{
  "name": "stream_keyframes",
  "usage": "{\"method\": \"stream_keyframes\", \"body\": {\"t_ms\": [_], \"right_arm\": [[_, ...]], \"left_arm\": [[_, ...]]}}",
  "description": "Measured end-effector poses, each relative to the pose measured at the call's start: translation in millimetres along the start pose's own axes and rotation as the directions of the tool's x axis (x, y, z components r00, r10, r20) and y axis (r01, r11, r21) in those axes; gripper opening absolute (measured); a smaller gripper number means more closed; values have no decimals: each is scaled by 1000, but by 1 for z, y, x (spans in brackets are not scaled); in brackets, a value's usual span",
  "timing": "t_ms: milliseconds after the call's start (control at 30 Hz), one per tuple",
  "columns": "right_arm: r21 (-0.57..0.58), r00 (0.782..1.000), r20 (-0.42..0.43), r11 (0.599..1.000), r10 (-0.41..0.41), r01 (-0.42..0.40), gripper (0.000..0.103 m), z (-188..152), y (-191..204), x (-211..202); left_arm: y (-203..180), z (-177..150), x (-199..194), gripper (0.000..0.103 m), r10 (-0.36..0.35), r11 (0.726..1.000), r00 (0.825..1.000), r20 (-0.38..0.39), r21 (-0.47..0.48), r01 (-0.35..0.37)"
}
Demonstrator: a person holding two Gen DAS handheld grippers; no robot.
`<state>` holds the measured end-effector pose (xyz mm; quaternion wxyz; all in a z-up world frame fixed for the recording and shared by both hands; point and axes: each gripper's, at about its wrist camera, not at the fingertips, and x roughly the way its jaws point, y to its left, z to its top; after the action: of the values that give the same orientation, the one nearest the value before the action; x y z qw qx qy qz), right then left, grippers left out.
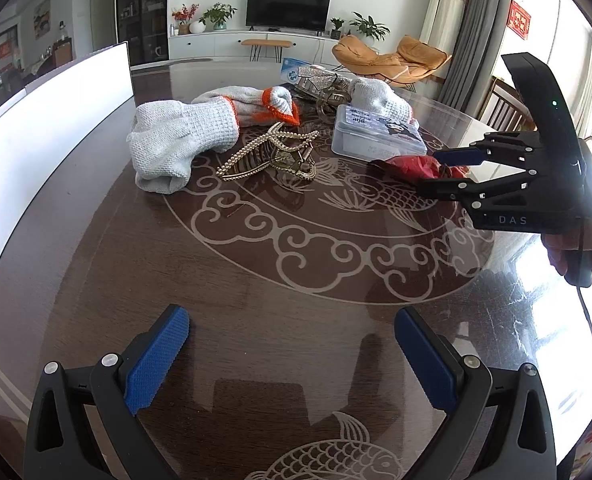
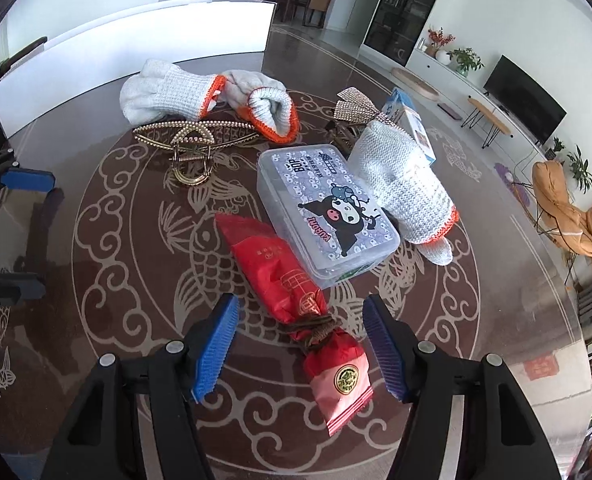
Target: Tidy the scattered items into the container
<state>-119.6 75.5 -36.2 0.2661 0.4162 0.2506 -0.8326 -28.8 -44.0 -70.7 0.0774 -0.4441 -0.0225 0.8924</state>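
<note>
A red wrapped snack packet (image 2: pixel 291 300) lies on the dark patterned table (image 2: pixel 135 240), its tied end between the open fingers of my right gripper (image 2: pixel 300 348), which does not touch it. In the left wrist view the right gripper (image 1: pixel 436 172) straddles the red packet (image 1: pixel 408 166). My left gripper (image 1: pixel 291 344) is open and empty over bare table. A clear plastic box with a cartoon lid (image 2: pixel 324 208) lies just behind the packet. White knit gloves with orange cuffs (image 2: pixel 167 90), a pearl hair claw (image 2: pixel 191 144) and another glove (image 2: pixel 408 188) lie around it.
A white container (image 2: pixel 135 52) stands at the table's far left edge, and in the left wrist view (image 1: pixel 55 120) it runs along the left side. A rhinestone bow clip (image 2: pixel 356 110) and a small blue carton (image 2: pixel 412 120) lie behind the box.
</note>
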Motion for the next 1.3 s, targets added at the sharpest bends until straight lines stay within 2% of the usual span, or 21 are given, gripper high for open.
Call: {"method": "stream_keyframes", "body": {"t_ms": [33, 100, 200, 333, 433, 467, 567, 733, 800, 1000, 1067, 1133, 1167, 1200, 1233, 1267, 1300], "right_arm": [[19, 1000, -6, 1000, -4, 4, 38, -1, -1, -1], [54, 1000, -19, 999, 4, -3, 28, -6, 0, -6], [104, 999, -21, 994, -38, 40, 28, -28, 12, -22], [194, 985, -10, 966, -174, 173, 29, -71, 42, -54], [259, 977, 5, 944, -214, 205, 30, -90, 63, -70], [274, 976, 7, 939, -220, 209, 30, -95, 65, -73], [321, 975, 26, 926, -219, 200, 32, -102, 70, -81], [393, 981, 34, 905, -192, 163, 32, -98, 64, -80], [408, 981, 34, 899, -190, 160, 32, -95, 63, -76], [357, 971, -3, 906, -240, 226, 32, -88, 74, -70], [358, 971, -3, 906, -239, 224, 32, -88, 73, -69], [371, 974, 4, 905, -225, 207, 32, -89, 70, -69], [377, 976, 7, 904, -218, 199, 32, -90, 68, -70], [383, 977, 10, 903, -212, 193, 32, -90, 67, -70], [386, 978, 11, 903, -210, 189, 32, -91, 66, -69], [386, 978, 10, 903, -210, 190, 32, -91, 66, -69], [384, 977, 9, 903, -213, 193, 32, -91, 67, -69]], "left_arm": [[0, 0, 0, 103, 1, 1000, 1000, -1, 2, -1], [-1, 0, 1, 103, 8, 1000, 1000, -5, 8, -8], [-2, 0, 2, 103, 13, 1000, 1000, -10, 18, -12], [1, 2, 2, 103, -24, 998, 999, -25, 66, 25], [12, 22, 13, 103, -22, 998, 998, -52, 51, 25], [16, 31, 18, 103, -43, 998, 997, -69, 41, 46], [16, 53, 33, 103, -105, 990, 986, -127, 82, 116], [-2, 67, 55, 103, -31, 954, 984, -177, 289, 82], [-2, 75, 61, 103, -41, 952, 984, -172, 293, 91], [1, 104, 82, 103, -20, 963, 985, -169, 261, 64], [-1, 109, 86, 103, -32, 959, 985, -169, 274, 78], [-3, 110, 85, 103, -78, 950, 983, -167, 288, 124], [-4, 110, 83, 92, -91, 944, 983, -157, 300, 135], [-5, 110, 80, 73, -76, 939, 987, -140, 324, 118], [-8, 110, 77, 64, -84, 936, 988, -131, 330, 123], [-6, 109, 74, 49, -81, 940, 989, -121, 322, 116], [-2, 109, 71, 47, -100, 946, 987, -124, 297, 133]]}}
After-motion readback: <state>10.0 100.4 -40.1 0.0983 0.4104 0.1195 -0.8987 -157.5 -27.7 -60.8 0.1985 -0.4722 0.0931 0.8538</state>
